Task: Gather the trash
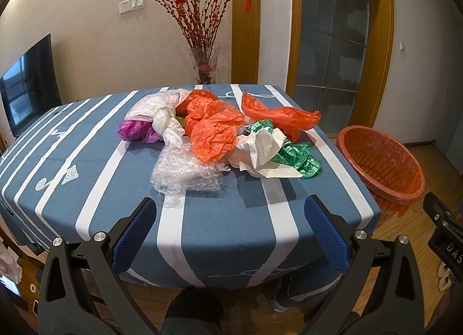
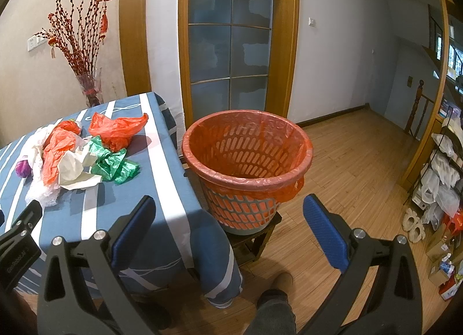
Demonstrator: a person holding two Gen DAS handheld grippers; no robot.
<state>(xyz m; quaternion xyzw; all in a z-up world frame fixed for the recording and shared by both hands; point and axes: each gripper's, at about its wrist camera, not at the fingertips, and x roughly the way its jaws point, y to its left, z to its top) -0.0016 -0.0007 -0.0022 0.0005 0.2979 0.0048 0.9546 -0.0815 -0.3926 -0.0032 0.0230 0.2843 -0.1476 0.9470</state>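
Observation:
A heap of trash lies mid-table: orange plastic bags [image 1: 215,126], a second orange bag [image 1: 279,116], clear bubble wrap [image 1: 185,170], crumpled white paper [image 1: 266,152], green plastic [image 1: 301,158], a purple bag [image 1: 134,131] and a knotted white bag [image 1: 166,121]. My left gripper [image 1: 231,204] hovers open over the table's near edge, short of the bubble wrap, holding nothing. A slotted waste basket [image 2: 246,158] with an orange liner stands right of the table. My right gripper [image 2: 228,204] is open and empty just in front of the basket. The heap also shows in the right wrist view, with the white paper [image 2: 76,173].
The blue-and-white striped tablecloth [image 1: 95,167] covers the table. The basket rests on a low dark stool [image 2: 257,241]. A vase of red branches [image 1: 205,66] stands behind the table, a TV [image 1: 29,86] at left. Bags and boxes crowd a rack [image 2: 442,190] at right. A person's shoe [image 2: 277,285] is on the wooden floor.

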